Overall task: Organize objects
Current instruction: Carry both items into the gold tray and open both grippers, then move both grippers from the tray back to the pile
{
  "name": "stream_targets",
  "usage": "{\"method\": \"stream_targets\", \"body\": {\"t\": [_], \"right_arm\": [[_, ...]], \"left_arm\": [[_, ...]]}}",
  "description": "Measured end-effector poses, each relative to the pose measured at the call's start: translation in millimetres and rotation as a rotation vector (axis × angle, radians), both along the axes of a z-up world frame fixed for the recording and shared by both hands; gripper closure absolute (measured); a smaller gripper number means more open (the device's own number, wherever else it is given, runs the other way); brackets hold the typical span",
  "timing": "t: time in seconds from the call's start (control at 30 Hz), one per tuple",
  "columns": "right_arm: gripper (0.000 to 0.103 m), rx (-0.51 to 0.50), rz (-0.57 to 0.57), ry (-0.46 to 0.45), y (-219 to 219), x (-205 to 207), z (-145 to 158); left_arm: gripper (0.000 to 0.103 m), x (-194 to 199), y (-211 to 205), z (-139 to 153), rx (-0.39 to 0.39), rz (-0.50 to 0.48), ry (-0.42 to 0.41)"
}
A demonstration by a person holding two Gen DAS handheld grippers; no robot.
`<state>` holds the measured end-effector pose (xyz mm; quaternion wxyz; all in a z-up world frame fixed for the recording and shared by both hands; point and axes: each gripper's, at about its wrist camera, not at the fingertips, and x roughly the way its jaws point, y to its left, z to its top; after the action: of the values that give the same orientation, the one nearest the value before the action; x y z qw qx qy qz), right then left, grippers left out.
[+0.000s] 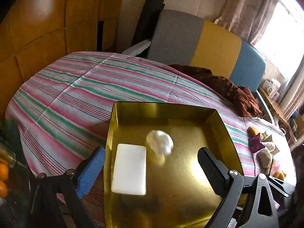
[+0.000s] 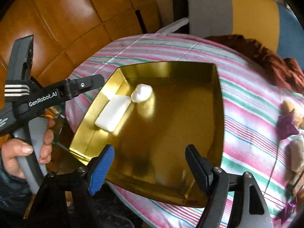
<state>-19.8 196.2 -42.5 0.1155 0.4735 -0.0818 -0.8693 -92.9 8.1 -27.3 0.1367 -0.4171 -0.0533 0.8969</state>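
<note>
A shallow gold tin sits on the striped tablecloth. Inside it, towards its left side, lie a white rectangular bar and a white rounded lump close beside it. My left gripper hovers open over the tin, with the bar and lump below the gap and nothing held. My right gripper stands open over the near edge of the tin, also empty. The bar and lump lie beyond it. A hand holds the left gripper at the tin's left.
Small items lie on the cloth at the right, among them a purple packet and a greyish lump. A brown cloth is bunched at the table's far edge before a grey, yellow and blue chair. Oranges sit at the left.
</note>
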Motion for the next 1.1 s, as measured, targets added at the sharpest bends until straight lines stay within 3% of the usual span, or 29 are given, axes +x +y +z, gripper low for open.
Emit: {"method": "stream_targets", "body": {"t": [0.4, 0.67, 1.1], "right_arm": [[0.024, 0.117, -0.156, 0.129, 9.2, 28.3, 17.4], [0.024, 0.14, -0.183, 0.158, 10.3, 33.5, 20.3], [0.024, 0.144, -0.248, 0.16, 24.8, 38.4, 21.2]], "left_arm": [[0.002, 32.8, 19.6, 15.5, -0.07, -0.011, 0.098], [0.002, 47.9, 27.0, 16.2, -0.117, -0.014, 0.134], [0.001, 62.5, 41.7, 15.8, -0.131, -0.068, 0.154]]}}
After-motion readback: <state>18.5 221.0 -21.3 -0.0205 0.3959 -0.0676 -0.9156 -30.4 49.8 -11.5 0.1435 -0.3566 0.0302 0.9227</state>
